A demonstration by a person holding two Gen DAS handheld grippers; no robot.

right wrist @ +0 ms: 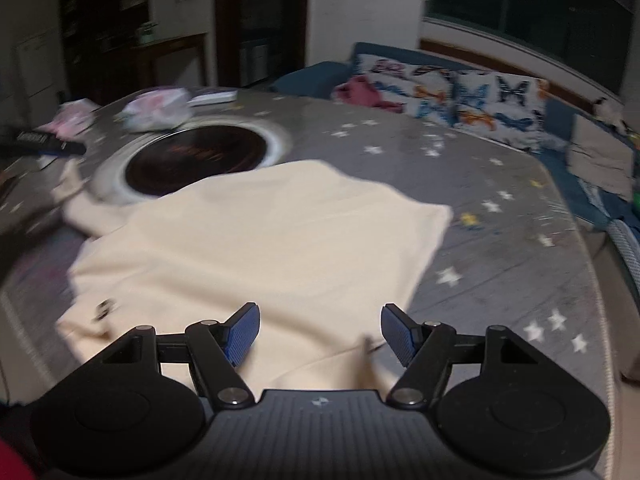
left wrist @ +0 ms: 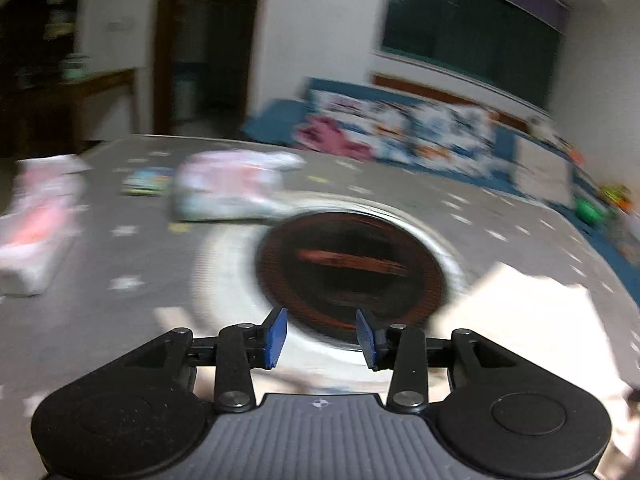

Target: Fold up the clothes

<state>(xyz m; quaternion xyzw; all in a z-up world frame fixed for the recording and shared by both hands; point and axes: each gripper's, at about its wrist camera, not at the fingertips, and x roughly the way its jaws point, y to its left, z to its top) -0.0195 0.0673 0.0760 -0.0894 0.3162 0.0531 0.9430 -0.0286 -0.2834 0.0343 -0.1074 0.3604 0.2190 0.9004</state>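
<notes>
I see both grippers, left [left wrist: 321, 338] and right [right wrist: 320, 334], with jaws apart, gripping nothing; cream garment [right wrist: 256, 248] lies on the counter [right wrist: 500, 240].

Left gripper [left wrist: 321, 338], right gripper [right wrist: 320, 334]: black linkage arms; silver screws; blue ribbed pads; grey ridged base.

A plain cream cloth garment [right wrist: 256, 240] lies on a grey star-printed tablecloth [right wrist: 500, 240]; white cushions with blue and orange butterflies [right wrist: 460, 96] line a blue sofa [right wrist: 312, 74].
</notes>
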